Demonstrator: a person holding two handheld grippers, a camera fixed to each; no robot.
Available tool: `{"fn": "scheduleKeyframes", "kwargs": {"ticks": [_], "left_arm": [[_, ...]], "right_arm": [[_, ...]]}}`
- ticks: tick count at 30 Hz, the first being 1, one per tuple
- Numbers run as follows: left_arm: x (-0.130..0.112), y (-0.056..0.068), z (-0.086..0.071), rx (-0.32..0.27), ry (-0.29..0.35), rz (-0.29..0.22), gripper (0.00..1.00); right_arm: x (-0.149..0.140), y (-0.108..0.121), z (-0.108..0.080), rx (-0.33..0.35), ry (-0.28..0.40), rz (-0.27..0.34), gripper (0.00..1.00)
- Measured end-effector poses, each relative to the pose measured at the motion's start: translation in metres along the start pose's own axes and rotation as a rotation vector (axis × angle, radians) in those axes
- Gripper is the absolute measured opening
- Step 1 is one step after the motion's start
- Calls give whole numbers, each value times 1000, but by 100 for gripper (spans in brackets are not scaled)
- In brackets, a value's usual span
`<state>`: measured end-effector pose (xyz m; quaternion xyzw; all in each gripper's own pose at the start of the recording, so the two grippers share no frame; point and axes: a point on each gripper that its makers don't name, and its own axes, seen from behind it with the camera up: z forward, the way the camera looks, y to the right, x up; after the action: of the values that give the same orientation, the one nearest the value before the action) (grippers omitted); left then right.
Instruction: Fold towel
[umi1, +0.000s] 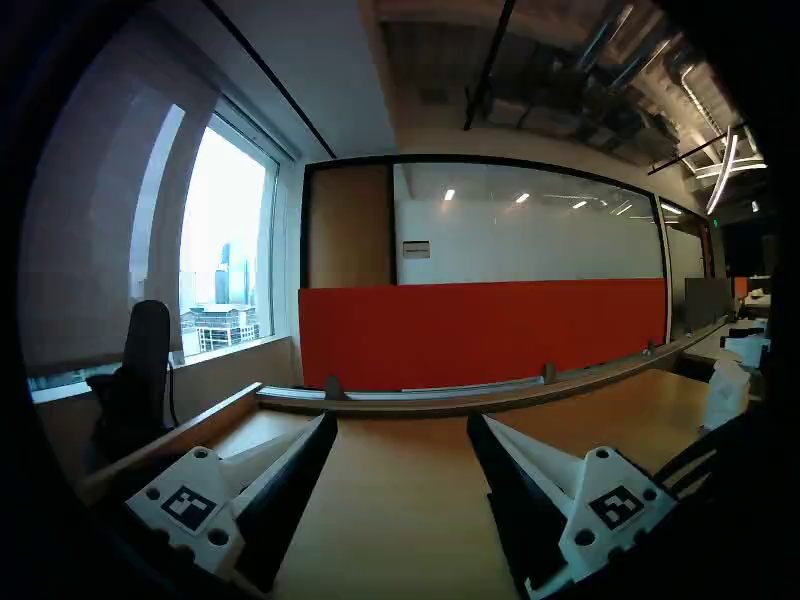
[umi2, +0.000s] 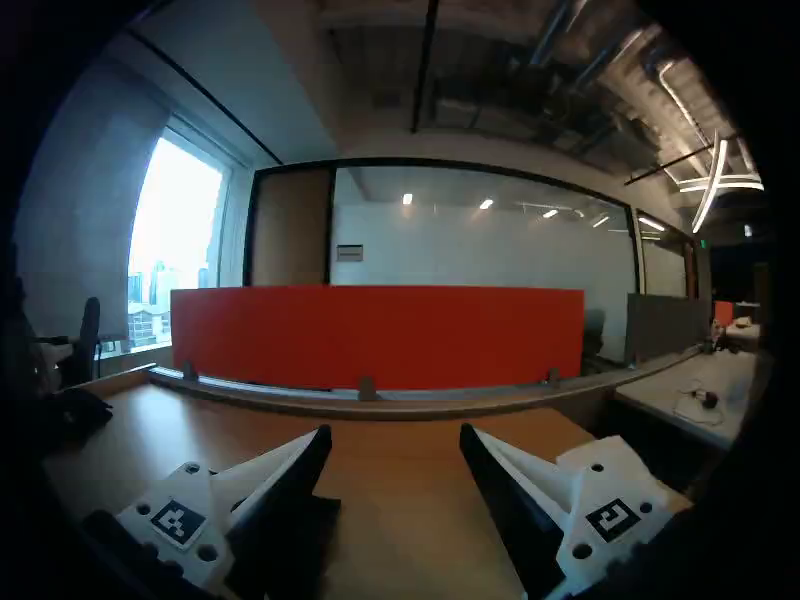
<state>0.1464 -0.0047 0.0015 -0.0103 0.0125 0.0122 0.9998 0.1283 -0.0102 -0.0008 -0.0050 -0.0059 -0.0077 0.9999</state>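
The left gripper (umi1: 402, 425) stands wide open with nothing between its fingers, and the right gripper (umi2: 393, 435) is spread just as wide, also holding nothing. The bases of all four fingers are cut off at the lower edge. Under both lies a bare wooden desk (umi1: 400, 520), which ends at a red partition (umi1: 480, 330). Where the towel lies cannot be told. A pale, crumpled-looking shape (umi1: 727, 385) at the desk's right edge is too small and too dim to identify. In the left gripper view a dark office chair (umi1: 140, 380) stands by the bright window (umi1: 225, 270). In the right gripper view a dark lump (umi2: 60, 410) at the left blurs into shadow.
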Motion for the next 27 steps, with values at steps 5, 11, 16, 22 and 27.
{"fn": "scheduleKeyframes", "kwargs": {"ticks": [5,11,16,22,27], "left_arm": [[45,1,-3,-7,3,17,97],[78,5,-9,-21,-7,19,96],[91,5,-10,-25,-14,12,96],[91,9,-12,-55,-44,6,97],[84,16,-15,-105,-84,17,97]], "right_arm": [[41,-2,-7,-5,-9,-15,99],[79,-4,-17,-4,-9,-11,99],[92,-1,-23,-13,-20,-10,99],[97,-3,-27,-2,-40,-20,99],[92,-14,-29,45,-64,-64,99]]}}
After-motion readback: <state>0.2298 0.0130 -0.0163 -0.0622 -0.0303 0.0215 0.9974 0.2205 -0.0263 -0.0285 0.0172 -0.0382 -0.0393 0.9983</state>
